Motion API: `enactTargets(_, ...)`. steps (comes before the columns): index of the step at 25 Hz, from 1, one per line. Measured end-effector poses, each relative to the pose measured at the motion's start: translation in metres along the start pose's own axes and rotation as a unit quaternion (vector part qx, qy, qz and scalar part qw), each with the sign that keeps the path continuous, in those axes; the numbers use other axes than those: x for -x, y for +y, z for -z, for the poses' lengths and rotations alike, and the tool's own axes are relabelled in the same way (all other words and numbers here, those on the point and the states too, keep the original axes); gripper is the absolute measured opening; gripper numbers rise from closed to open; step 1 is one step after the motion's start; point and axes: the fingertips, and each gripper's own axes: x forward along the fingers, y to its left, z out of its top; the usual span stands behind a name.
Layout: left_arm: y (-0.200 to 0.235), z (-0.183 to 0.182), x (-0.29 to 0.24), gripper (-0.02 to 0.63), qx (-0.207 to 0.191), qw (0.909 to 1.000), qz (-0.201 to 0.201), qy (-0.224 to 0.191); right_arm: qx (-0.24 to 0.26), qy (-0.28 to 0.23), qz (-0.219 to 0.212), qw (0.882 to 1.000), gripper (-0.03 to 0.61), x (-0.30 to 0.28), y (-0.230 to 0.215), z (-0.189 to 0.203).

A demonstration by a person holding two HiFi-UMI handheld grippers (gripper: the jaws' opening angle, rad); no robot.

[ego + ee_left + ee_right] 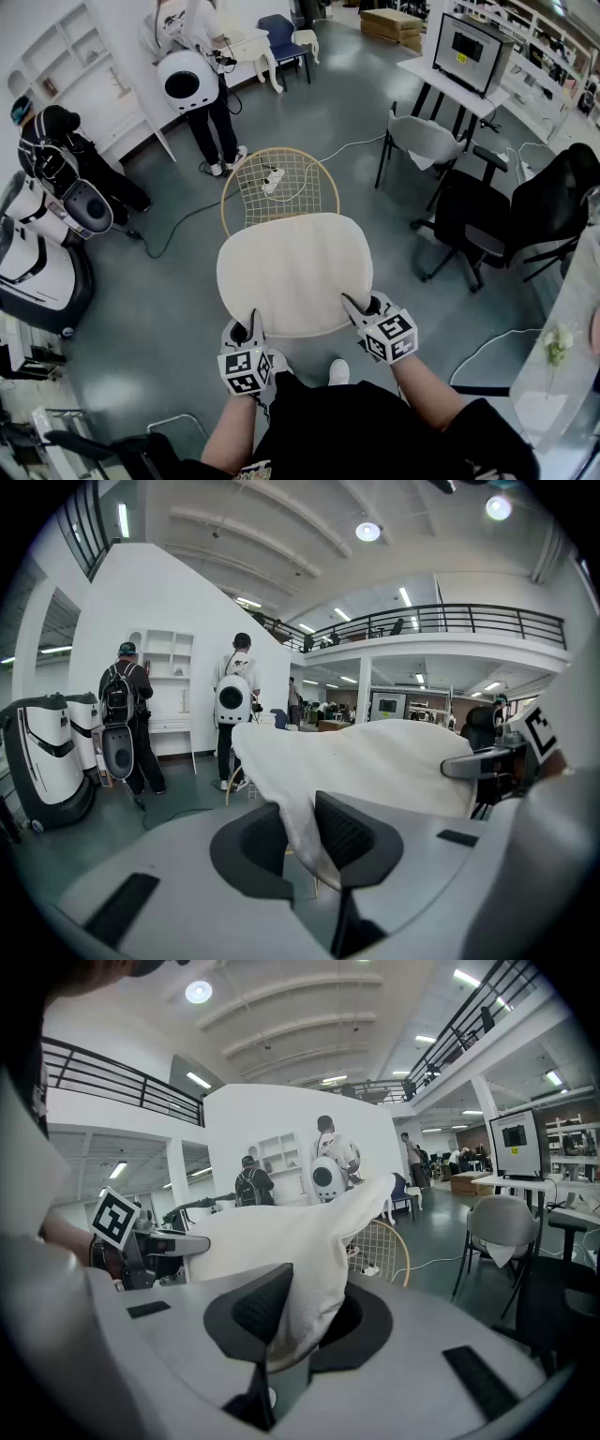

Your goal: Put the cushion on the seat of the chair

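We see both forearms (pixel 424 382) reaching forward from the bottom of the head view, bare to the elbow and spread a little, each tool pointing ahead and slightly downward. The left tool (pixel 246 328) sits at 7 o'clock of the cushion (pixel 295 270) and the right tool (pixel 362 307) at 5 o'clock, marker cubes facing up. In the left gripper view the left tool (pixel 300 829) is clamped on a fold of the cushion's (pixel 375 759) near edge, the white cloth pinched between the dark pads. In the right gripper view the right tool (pixel 298 1321) is likewise closed on the cushion's (pixel 281 1232) edge, which bunches upward out of the jaws. The cushion hangs in the air at the centre of the head view, broad face up and roughly level. Its long axis runs from 9 o'clock to 3 o'clock, and its far edge points to 12 o'clock. Directly beyond it at 12 o'clock stands the chair (pixel 281 183), a round wire grid with a golden rim, partly covered by the cushion's far edge. We cannot tell whether the cushion touches it. Dark office chairs (pixel 487 220) stand at 3 o'clock on the grey floor (pixel 159 300).
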Motion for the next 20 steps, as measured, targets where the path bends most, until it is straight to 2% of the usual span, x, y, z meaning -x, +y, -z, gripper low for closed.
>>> enactTargets(11, 0.014, -0.005, -0.004, 0.087, 0.003, 1.0000, 0.000, -0.002, 0.000, -0.006, -0.006, 1.000, 0.081, -0.011, 0.004, -0.006)
enactTargets(20, 0.052, -0.015, -0.013, 0.091, 0.002, 1.0000, 0.008, 0.004, -0.005, 0.000, -0.001, 1.000, 0.081, -0.045, 0.021, -0.017)
